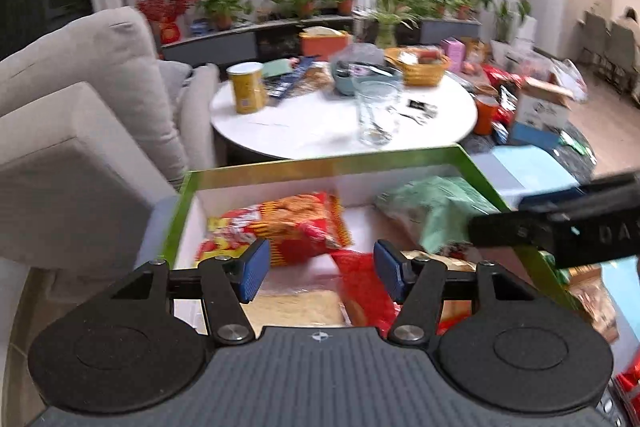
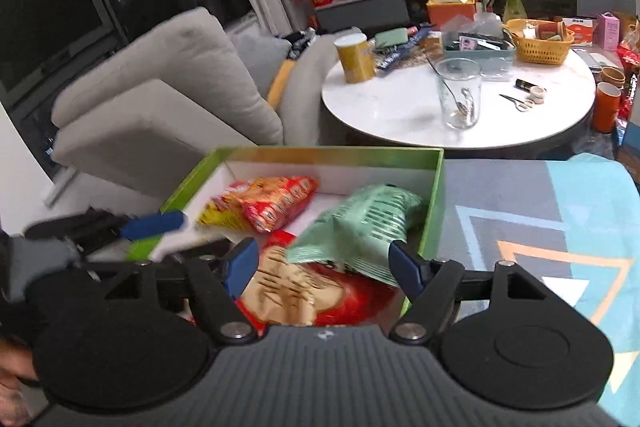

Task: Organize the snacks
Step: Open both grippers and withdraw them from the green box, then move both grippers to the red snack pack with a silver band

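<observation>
Currently both grippers are held spread over the green box (image 2: 436, 187), nothing pinched: left gripper (image 1: 320, 267), right gripper (image 2: 322, 269). Snack packs are seen inside: orange pack (image 2: 276, 201) toward far-left corner, green bag (image 2: 360, 223) by right edge.

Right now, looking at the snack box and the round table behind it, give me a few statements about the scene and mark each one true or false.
1. The green bag lies inside the box. True.
2. The left hand-held gripper is clamped on the orange packet. False: its jaws stand apart with nothing pressed between them.
3. A spoon sits in the glass on the table. True.
4. The yellow can lies on its side. False: it stands upright.
5. The box is empty. False: several packets lie in it.
</observation>
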Available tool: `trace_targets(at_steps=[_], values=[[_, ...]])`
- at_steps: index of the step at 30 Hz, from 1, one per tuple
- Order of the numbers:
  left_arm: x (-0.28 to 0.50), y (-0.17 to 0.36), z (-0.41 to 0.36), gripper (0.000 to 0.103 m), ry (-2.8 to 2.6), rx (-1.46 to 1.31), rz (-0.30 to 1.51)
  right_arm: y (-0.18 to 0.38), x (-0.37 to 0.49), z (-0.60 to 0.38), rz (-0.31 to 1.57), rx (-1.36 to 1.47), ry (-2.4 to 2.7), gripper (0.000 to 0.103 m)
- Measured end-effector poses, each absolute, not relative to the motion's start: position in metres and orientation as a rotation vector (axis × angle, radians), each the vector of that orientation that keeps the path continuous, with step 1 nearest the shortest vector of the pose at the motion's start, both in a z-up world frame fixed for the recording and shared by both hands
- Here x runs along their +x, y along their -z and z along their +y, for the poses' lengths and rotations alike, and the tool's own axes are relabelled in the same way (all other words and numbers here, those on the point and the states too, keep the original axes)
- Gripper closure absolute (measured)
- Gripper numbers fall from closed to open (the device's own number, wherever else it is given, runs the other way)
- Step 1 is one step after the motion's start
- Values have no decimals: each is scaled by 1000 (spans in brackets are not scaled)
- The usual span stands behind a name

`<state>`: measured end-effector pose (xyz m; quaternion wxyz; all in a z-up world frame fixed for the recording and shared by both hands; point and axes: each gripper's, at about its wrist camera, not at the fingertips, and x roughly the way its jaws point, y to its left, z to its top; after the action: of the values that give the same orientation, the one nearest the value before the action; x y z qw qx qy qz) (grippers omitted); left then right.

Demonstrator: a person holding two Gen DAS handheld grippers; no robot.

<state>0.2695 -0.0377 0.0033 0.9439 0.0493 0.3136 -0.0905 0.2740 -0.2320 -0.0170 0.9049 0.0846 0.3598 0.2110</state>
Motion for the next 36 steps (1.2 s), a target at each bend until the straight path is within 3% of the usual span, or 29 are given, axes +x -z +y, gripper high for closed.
trace_targets(at_steps=[7, 20, 31, 36], values=[[236, -18, -24, 49, 81, 42, 643, 15, 208, -281, 750, 248, -308, 61], [56, -32, -74, 48, 118, 100, 671, 45, 62, -362, 716, 290, -103, 60], [43, -16, -101, 48, 233, 84, 732, 73, 85, -386, 831, 434, -95, 60], [50, -8, -95, 48, 237, 76, 750, 76, 84, -361, 872, 467, -145, 81]])
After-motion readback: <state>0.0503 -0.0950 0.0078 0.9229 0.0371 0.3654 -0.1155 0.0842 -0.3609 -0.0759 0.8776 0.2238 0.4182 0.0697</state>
